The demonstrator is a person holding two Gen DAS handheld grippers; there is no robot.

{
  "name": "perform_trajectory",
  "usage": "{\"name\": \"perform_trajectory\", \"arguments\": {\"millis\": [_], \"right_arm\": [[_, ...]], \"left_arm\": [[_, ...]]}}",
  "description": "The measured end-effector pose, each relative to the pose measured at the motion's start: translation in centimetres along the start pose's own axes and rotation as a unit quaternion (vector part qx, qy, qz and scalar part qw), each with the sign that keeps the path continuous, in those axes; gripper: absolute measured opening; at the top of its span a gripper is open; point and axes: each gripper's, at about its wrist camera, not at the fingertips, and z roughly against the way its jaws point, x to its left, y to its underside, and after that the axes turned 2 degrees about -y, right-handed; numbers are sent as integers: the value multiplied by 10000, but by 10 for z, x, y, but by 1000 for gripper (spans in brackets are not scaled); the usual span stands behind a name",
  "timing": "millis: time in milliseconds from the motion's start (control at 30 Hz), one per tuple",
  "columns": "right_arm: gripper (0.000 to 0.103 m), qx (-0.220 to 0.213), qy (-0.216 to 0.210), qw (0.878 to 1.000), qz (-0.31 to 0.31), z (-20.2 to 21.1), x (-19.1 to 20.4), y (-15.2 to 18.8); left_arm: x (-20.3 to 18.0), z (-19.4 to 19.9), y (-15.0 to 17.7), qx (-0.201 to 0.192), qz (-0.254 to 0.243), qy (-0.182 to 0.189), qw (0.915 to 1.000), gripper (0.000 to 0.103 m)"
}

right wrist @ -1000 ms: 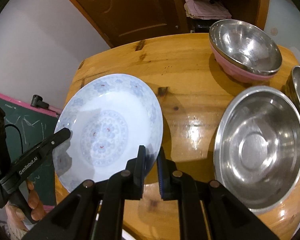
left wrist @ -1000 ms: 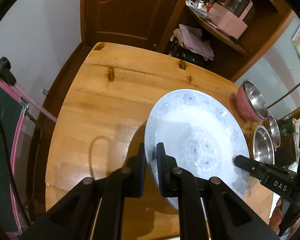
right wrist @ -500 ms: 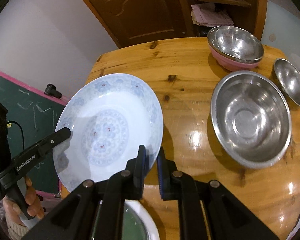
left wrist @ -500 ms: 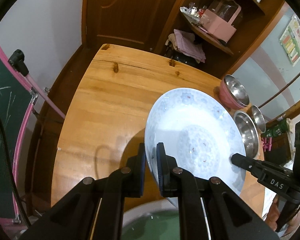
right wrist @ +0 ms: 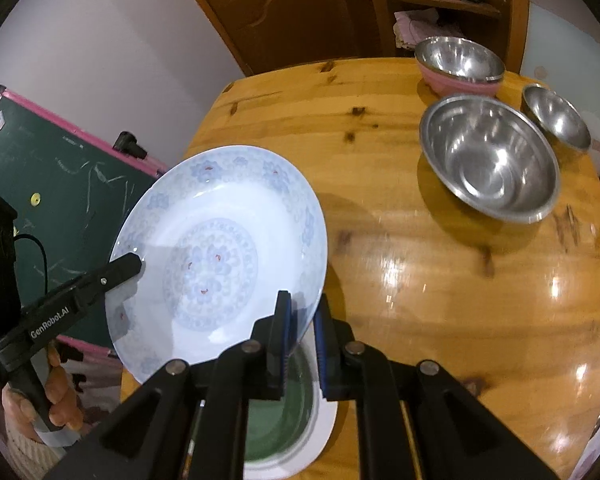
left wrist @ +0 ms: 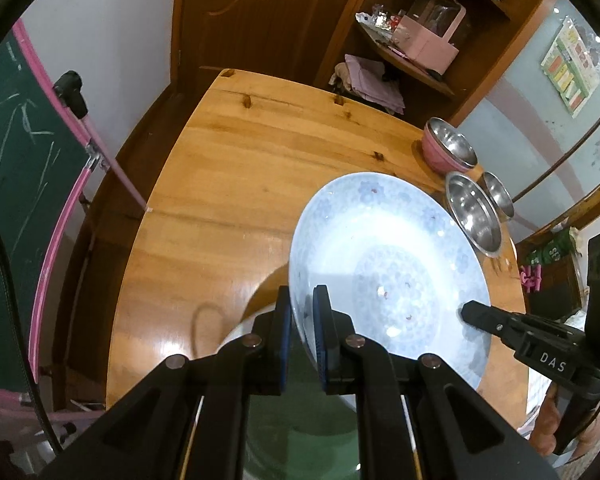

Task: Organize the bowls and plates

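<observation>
Plate (left wrist: 388, 268), white with pale blue floral pattern, held off the wooden table (left wrist: 220, 200), tilted. Left gripper (left wrist: 301, 334) clamped on its left rim, fingers nearly together with the rim between the pads. Right gripper (right wrist: 298, 330) pinches the opposite rim the same way. Below the plate, at the near table edge, a white dish with green inside (right wrist: 284, 424). Far right on the table: large steel bowl (right wrist: 490, 158), small steel bowl (right wrist: 556, 120) just beside it, steel bowl nested in a pink bowl (right wrist: 460, 66) beyond. Chalkboard (left wrist: 16, 184) stands left of the table.
</observation>
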Motion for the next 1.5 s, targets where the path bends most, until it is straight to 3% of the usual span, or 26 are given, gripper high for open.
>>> {"name": "perform_trajectory", "arguments": {"millis": [333,833,1500], "right_arm": [[10,-163,-40,9998,64,20,6,52],[10,99,-36,9999,135,-1,9,110],[10,159,264,9990,323,-27,16,115]], "left_arm": [[0,27,50,-63,-92,-23,9999,8],[16,13,111,167,33,-223,9996,8],[33,-20,118,372,85,-281,9989,9]]}}
